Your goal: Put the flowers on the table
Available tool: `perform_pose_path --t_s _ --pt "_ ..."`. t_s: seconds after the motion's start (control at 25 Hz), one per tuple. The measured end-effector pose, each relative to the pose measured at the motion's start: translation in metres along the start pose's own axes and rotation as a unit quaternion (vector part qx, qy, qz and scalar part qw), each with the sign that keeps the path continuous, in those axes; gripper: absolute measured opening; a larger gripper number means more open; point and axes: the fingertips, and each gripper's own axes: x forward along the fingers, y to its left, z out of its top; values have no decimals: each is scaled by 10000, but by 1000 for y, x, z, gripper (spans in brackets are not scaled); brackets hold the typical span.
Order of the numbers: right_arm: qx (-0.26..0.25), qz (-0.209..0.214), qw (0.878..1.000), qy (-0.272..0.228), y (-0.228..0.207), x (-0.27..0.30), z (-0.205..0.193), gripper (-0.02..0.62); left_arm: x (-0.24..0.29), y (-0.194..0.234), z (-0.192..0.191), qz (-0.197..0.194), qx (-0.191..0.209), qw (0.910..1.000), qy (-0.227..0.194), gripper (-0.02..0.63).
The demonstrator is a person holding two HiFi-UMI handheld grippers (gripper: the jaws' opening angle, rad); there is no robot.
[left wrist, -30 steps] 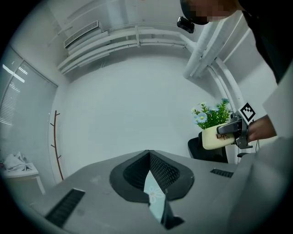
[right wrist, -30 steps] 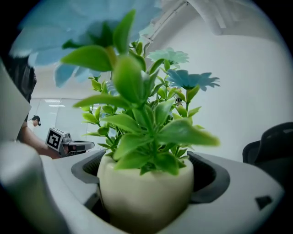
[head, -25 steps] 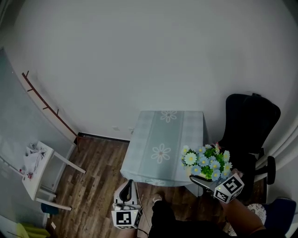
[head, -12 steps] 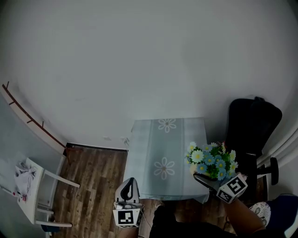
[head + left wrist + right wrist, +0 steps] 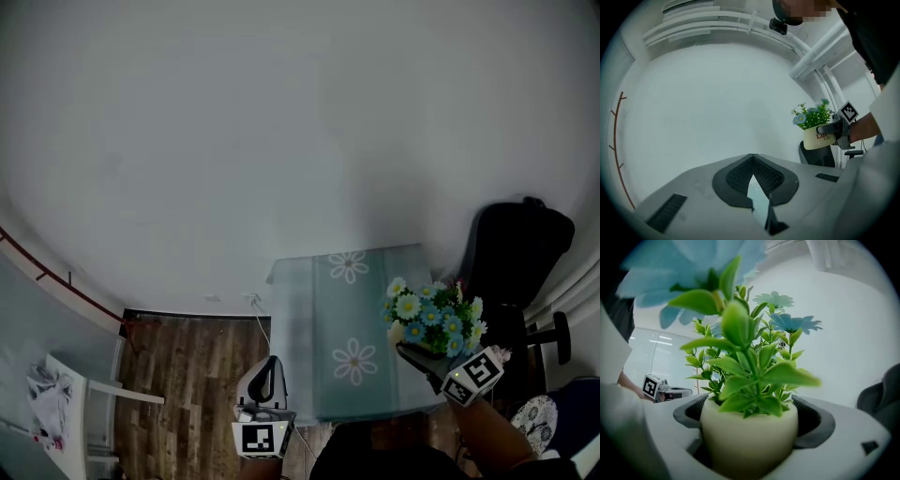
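I record my right tool (image 5: 420, 360) pinching the pot (image 5: 749, 437) of flowers (image 5: 433, 314), upright, above the right edge of the counter (image 5: 342, 314), so free surface lies leftward and below; my left tool (image 5: 752, 171), pressed together and empty, hangs just left of it

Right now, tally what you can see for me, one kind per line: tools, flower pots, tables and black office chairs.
Tools: 2, the left tool shut on nothing, the right tool shut on the flower pot
Flower pots: 1
Tables: 1, the table
Black office chairs: 1, the black office chair
Total: 5
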Motion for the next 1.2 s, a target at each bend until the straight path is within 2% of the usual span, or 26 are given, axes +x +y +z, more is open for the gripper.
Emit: perform_pose_path --t_s 0.24,0.4,0.6,0.8,1.2 --pt "-81 -263 9996 99 6 38 2 572 29 39 -16 -250 -25 9997 -7 3" --pt "-168 -407 9989 159 7 50 3 572 51 42 -22 -460 -178 9988 10 3" --pt "-203 -422 9987 195 7 64 5 572 80 41 -20 -712 -168 9973 -100 3" --pt "-168 -314 9992 183 2 76 5 572 100 39 -7 -667 -251 9973 -202 3" --pt "-134 101 9997 167 -17 106 -12 572 128 36 -9 -440 -78 9989 -107 3"
